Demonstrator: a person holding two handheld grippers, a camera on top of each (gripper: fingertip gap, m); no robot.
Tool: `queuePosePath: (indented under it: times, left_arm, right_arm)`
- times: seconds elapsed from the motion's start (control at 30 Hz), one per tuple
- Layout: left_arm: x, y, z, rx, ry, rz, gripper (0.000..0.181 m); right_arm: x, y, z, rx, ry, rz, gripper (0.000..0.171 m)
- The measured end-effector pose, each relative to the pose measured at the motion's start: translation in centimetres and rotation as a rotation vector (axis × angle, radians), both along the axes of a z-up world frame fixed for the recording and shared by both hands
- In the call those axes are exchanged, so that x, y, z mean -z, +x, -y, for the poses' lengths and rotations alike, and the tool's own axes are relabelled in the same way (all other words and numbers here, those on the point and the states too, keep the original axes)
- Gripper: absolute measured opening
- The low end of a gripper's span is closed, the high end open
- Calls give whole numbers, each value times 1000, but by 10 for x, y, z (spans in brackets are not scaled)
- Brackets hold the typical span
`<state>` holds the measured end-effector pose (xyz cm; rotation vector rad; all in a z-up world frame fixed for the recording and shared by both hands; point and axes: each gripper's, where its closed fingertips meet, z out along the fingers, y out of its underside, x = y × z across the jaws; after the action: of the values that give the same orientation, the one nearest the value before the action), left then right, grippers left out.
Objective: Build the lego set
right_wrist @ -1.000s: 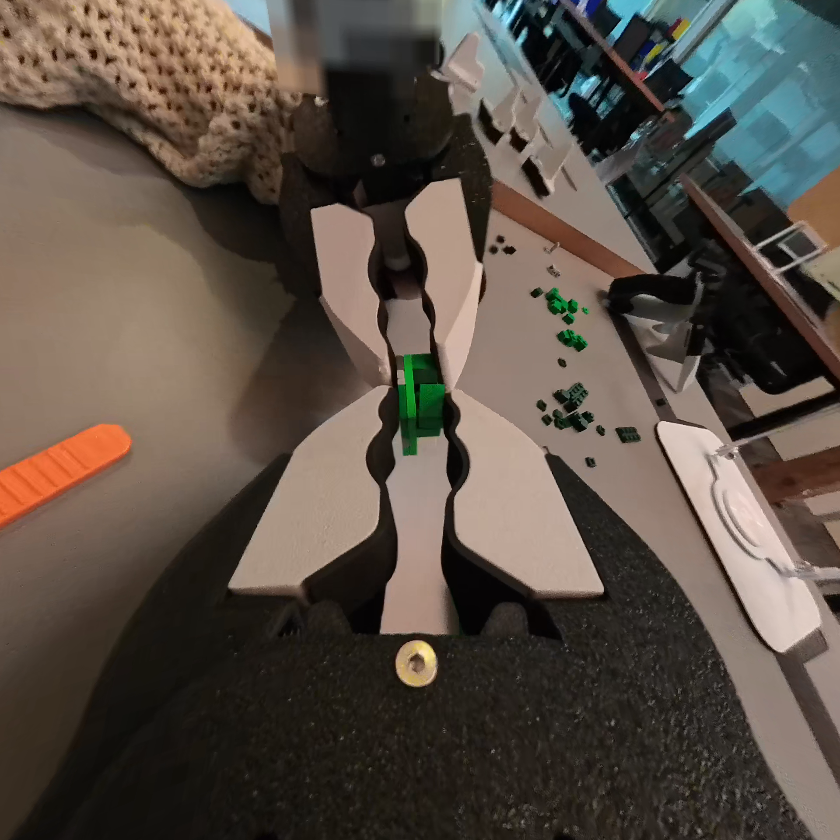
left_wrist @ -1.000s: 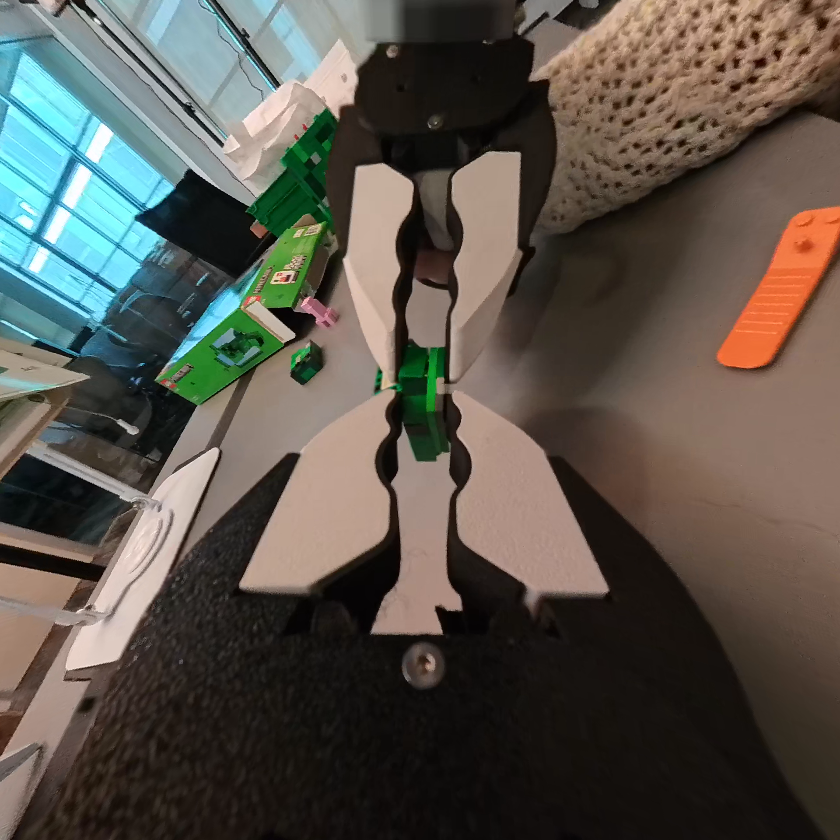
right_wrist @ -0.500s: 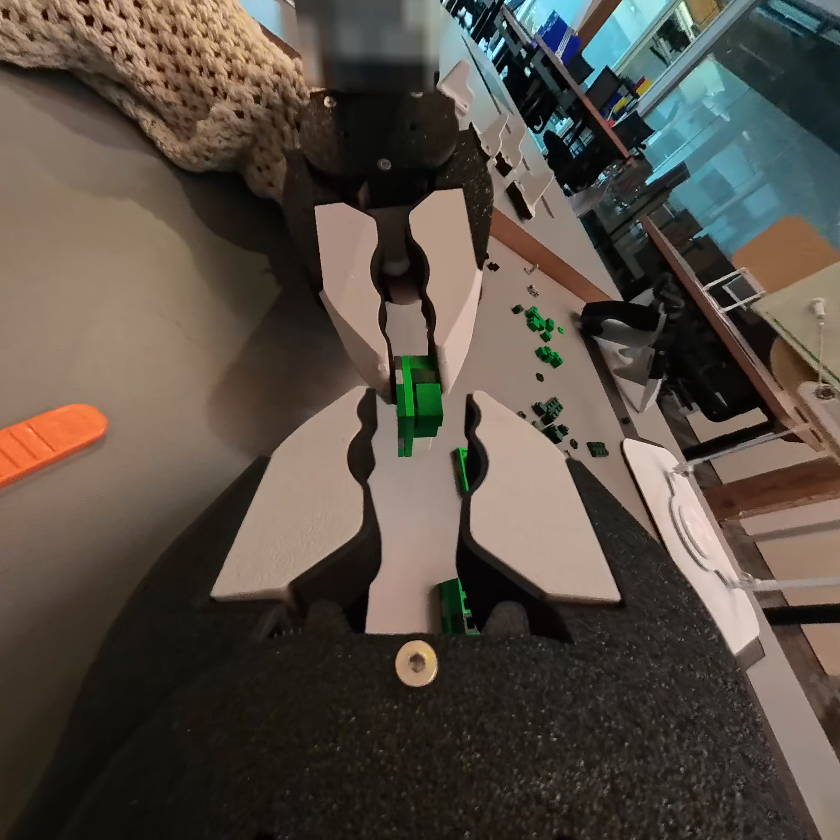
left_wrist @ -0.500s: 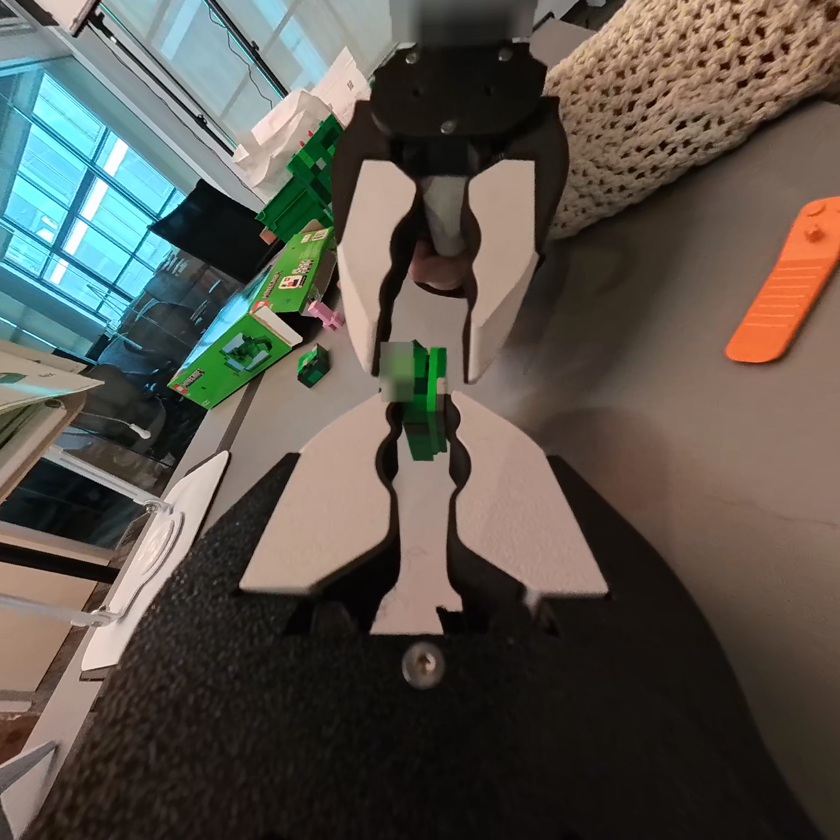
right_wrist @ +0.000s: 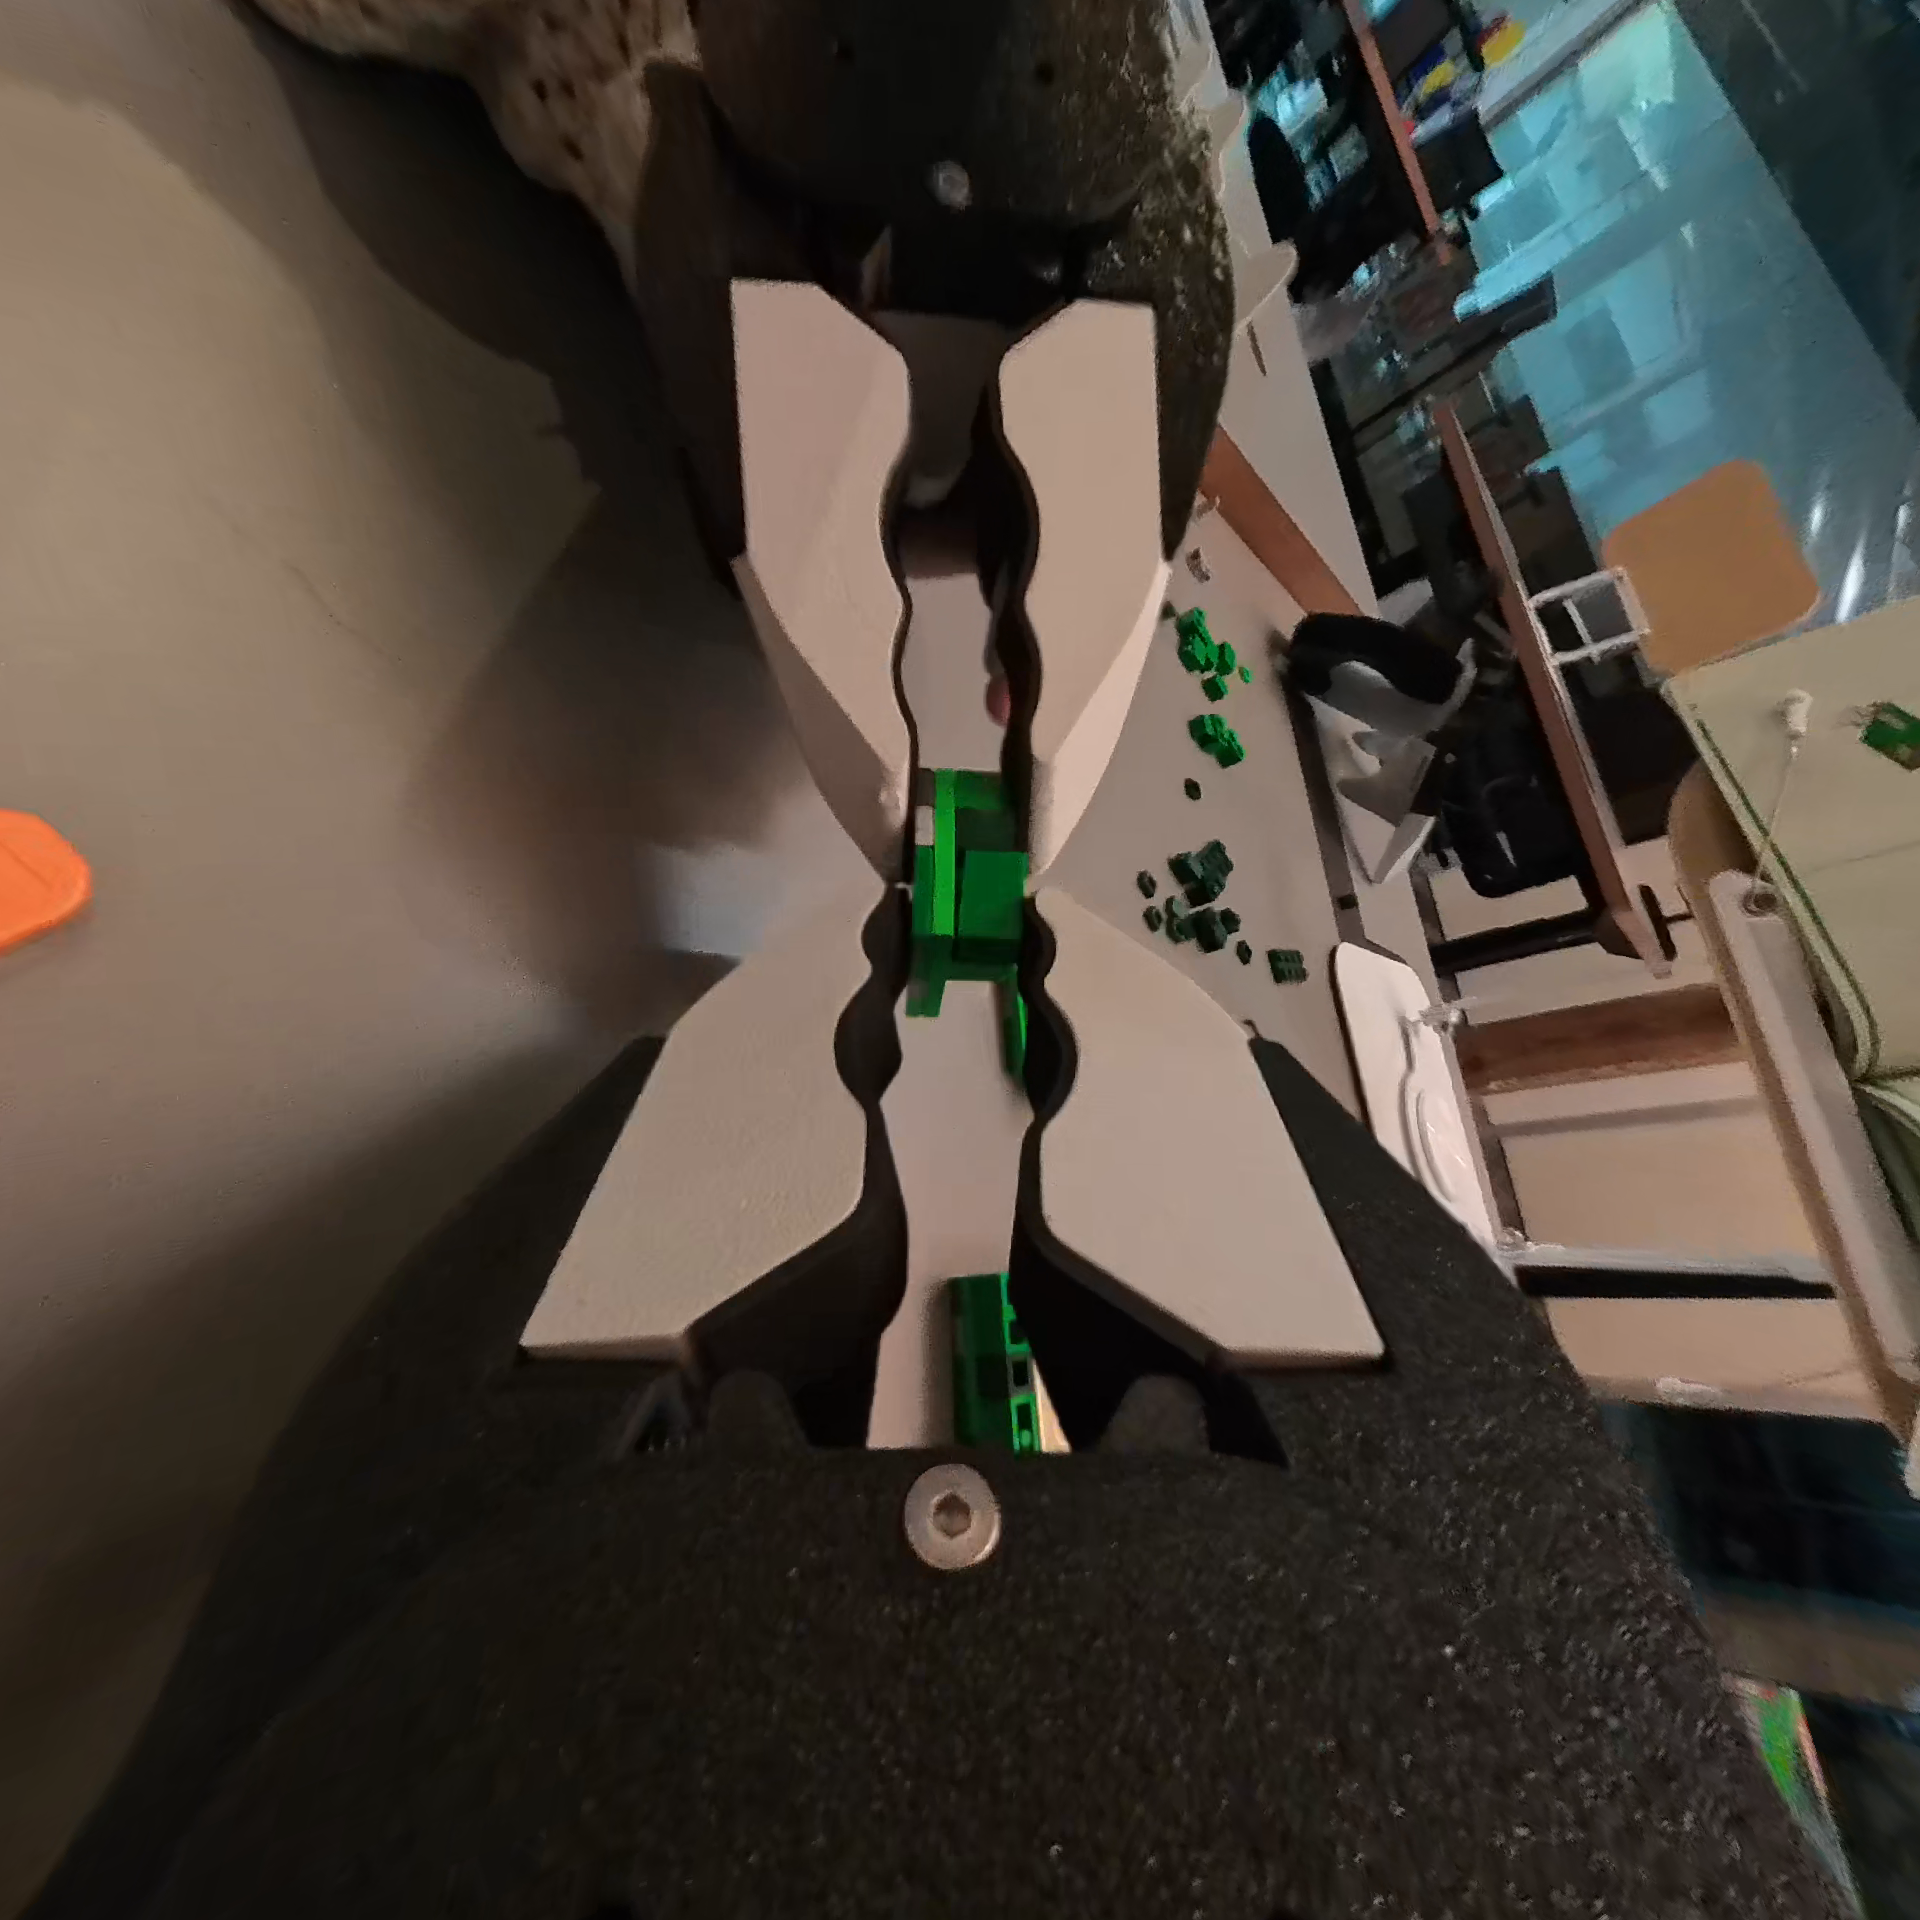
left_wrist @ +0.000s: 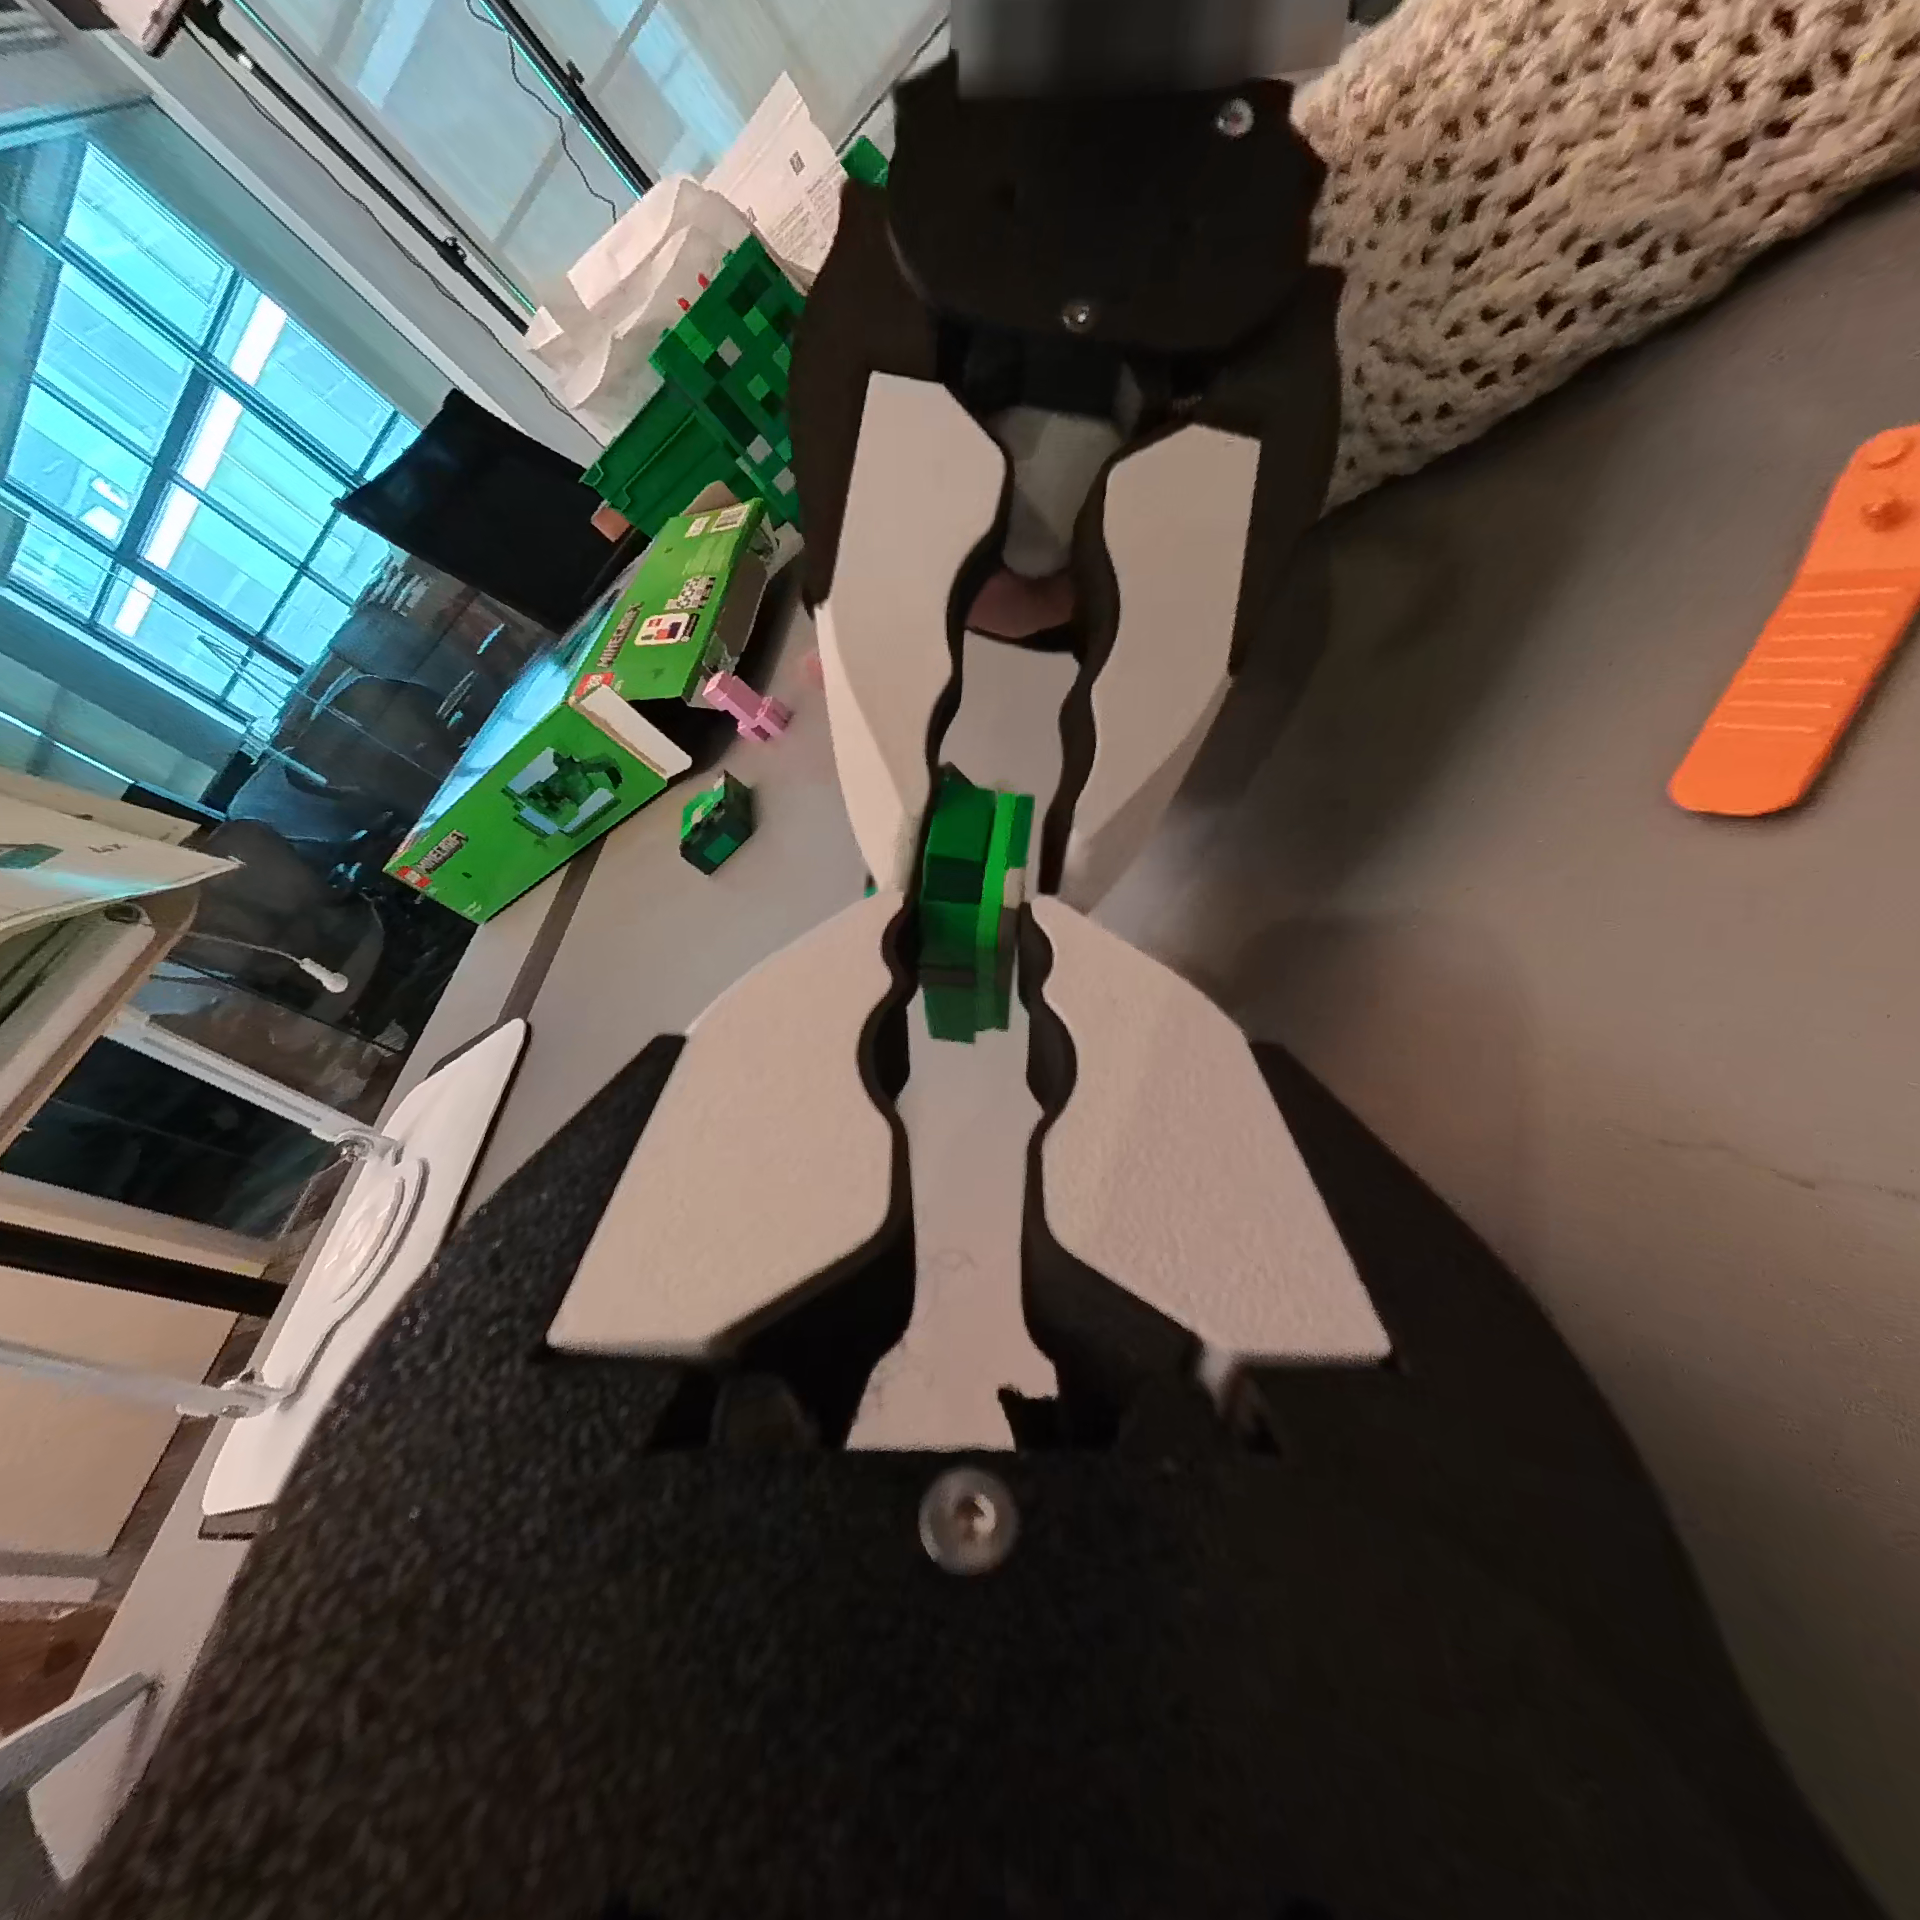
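Note:
A small green lego assembly (left_wrist: 971,914) is held above the grey table (left_wrist: 1558,935) between two grippers that meet tip to tip. My left gripper (left_wrist: 966,920) is shut on its near end. My right gripper (right_wrist: 961,899) comes from the opposite side and is shut on the same assembly (right_wrist: 966,894). In the left wrist view the right gripper's white fingers (left_wrist: 894,644) reach down from the top. A loose green piece (right_wrist: 992,1361) lies in the right gripper's throat. A thin green plate (right_wrist: 1013,1029) rests against its right finger.
An orange brick separator (left_wrist: 1808,644) lies on the table to the right. A green lego box (left_wrist: 582,758), a small green block (left_wrist: 717,821) and a pink figure (left_wrist: 748,707) lie far left. Loose green bricks (right_wrist: 1205,894) and a white stand (right_wrist: 1413,1101) lie right. A knitted sleeve (left_wrist: 1558,208) is behind. The tips of both grippers are at nearly the same place. The loose green piece (right_wrist: 992,1361) is about equally far from each gripper, around 10 centimeters.
My right gripper opened half a second ago and has closed on the assembly again. A green piece and a thin plate came loose and now sit inside the right gripper. The left gripper kept its hold.

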<state>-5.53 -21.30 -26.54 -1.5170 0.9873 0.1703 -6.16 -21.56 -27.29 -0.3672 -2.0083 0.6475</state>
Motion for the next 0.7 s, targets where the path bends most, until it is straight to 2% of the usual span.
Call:
queuePosePath:
  times: [0.37,0.43,0.5,0.7]
  left_arm:
    - [-1,-4,-4,-29,16,21,18]
    - [-3,-4,-4,-36,49,-4,23]
    - [0,-1,-2,-15,54,-43,30]
    - [3,8,3,41,45,-76,27]
  right_arm:
    - [-1,-3,-5,47,-38,23,18]
    - [-1,-3,-5,44,-67,36,18]
    - [2,-1,-4,32,-83,68,19]
    - [10,3,1,-2,-72,125,19]
